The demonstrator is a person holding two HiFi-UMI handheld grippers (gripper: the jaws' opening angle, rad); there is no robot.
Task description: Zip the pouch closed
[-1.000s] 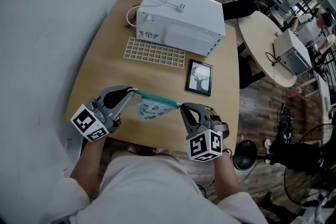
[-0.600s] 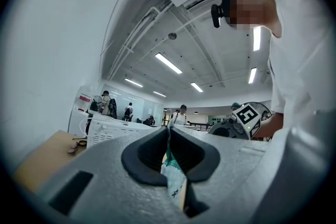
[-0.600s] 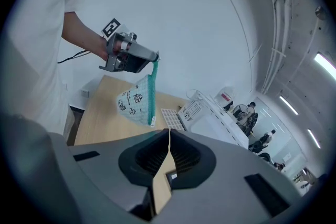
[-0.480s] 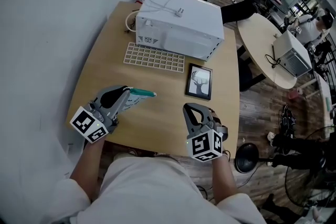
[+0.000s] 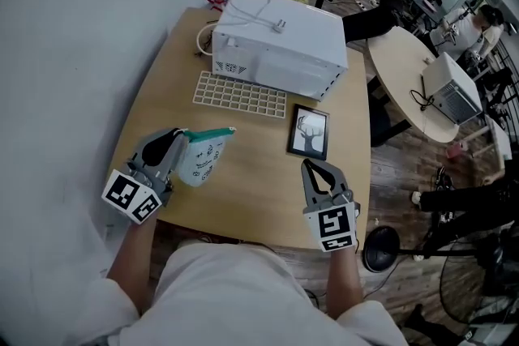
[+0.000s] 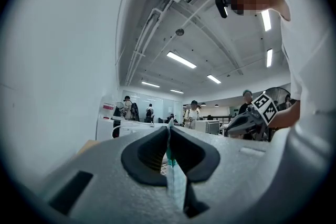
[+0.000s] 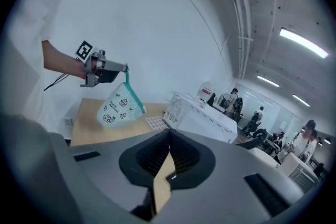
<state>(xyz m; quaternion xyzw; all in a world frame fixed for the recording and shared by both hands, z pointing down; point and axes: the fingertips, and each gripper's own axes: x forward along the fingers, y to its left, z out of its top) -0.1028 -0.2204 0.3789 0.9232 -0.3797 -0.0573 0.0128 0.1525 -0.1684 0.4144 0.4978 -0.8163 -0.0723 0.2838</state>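
Wooden table (image 5: 251,174); left gripper (image 5: 180,136) pinching soft printed teal-edged pouch (image 5: 203,160).

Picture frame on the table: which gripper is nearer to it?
Right. The right gripper sits just on the person's side of the picture frame, jaws shut and empty. The left gripper is well off to the frame's left, holding the pouch.

Left gripper (image 7: 125,68) dangles pouch (image 7: 121,106), seemingly zipped, over table (image 7: 89,131).

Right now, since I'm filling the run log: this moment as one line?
left gripper: shut on pouch, above table | pouch: hangs by teal top edge | right gripper: shut, empty
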